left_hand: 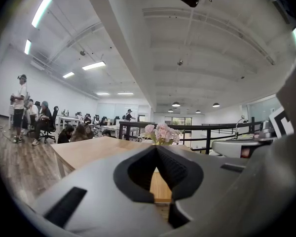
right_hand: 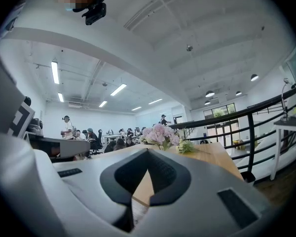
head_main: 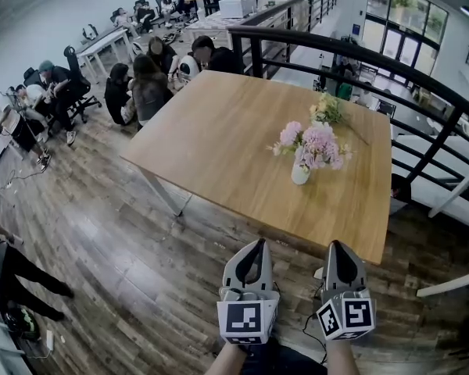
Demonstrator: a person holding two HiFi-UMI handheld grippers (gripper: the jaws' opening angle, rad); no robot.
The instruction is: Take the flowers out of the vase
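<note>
A small white vase (head_main: 300, 173) stands on the wooden table (head_main: 219, 139), right of its middle, and holds a bunch of pink flowers (head_main: 316, 143). A pale yellow-green bunch (head_main: 326, 109) lies on the table beyond it. My left gripper (head_main: 258, 244) and right gripper (head_main: 334, 245) hover side by side over the floor, short of the table's near edge. Both are shut with nothing between the jaws. The left gripper (left_hand: 156, 148) points at the pink flowers (left_hand: 160, 132) far ahead. Past the right gripper (right_hand: 148, 151) I see the pink flowers (right_hand: 160, 134) and the pale bunch (right_hand: 186, 146).
A black railing (head_main: 359, 61) runs behind and right of the table. Several people (head_main: 144, 84) sit on the floor and on chairs at the far left. A white table (head_main: 457, 198) stands at the right. Dark wood floor (head_main: 125, 248) lies between me and the table.
</note>
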